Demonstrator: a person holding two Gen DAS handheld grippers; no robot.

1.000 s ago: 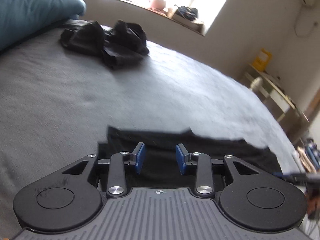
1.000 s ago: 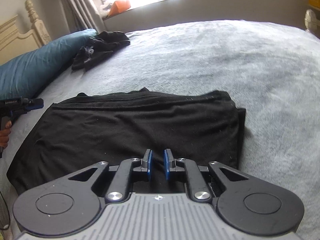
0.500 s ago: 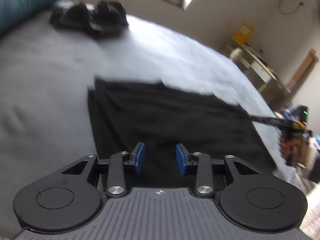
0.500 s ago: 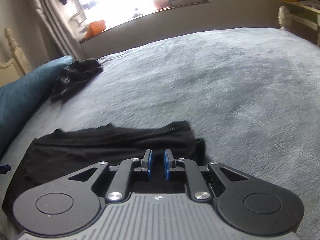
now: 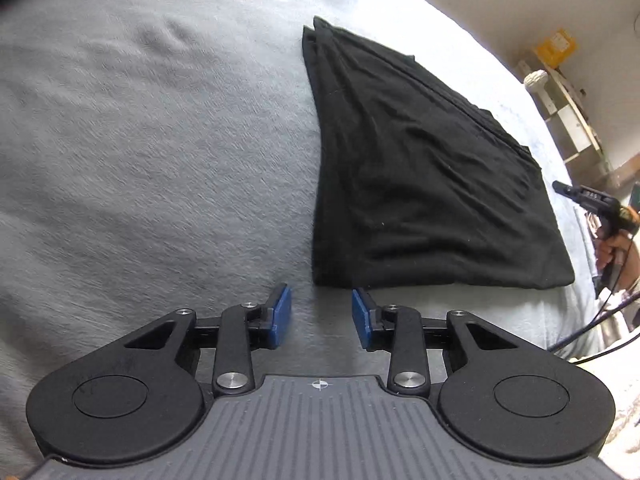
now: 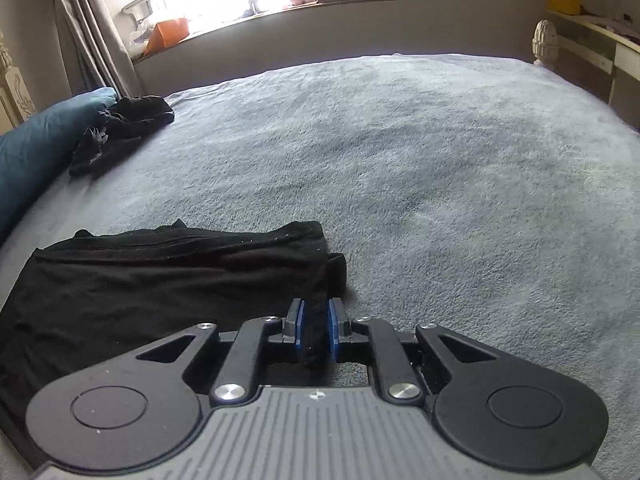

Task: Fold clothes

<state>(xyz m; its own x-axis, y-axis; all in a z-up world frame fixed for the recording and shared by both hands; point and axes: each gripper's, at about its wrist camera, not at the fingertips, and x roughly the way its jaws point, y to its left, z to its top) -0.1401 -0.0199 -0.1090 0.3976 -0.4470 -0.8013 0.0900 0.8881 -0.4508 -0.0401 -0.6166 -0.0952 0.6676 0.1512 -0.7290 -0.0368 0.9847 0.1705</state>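
Note:
A black garment (image 5: 420,168) lies folded flat in a rough rectangle on the grey bed (image 5: 140,140). My left gripper (image 5: 320,306) is open just short of the garment's near left corner, with only blanket between its blue pads (image 5: 280,312). In the right wrist view the same garment (image 6: 160,280) spreads out to the left. My right gripper (image 6: 316,328) is at its right edge, jaws nearly together with black cloth between the pads. That gripper (image 5: 584,196) and the hand (image 5: 616,240) holding it show at the garment's far right corner.
A crumpled pile of dark clothes (image 6: 120,132) lies beside a blue pillow (image 6: 40,136) at the bed's far left. Behind stand a curtain (image 6: 92,32) and a cluttered window sill (image 6: 280,4). A bedpost (image 6: 544,44) and shelves (image 6: 592,52) stand at the right.
My left gripper has drawn back from over the garment to just before its near left corner. My right gripper has shifted to the garment's right edge, where cloth now sits between its pads.

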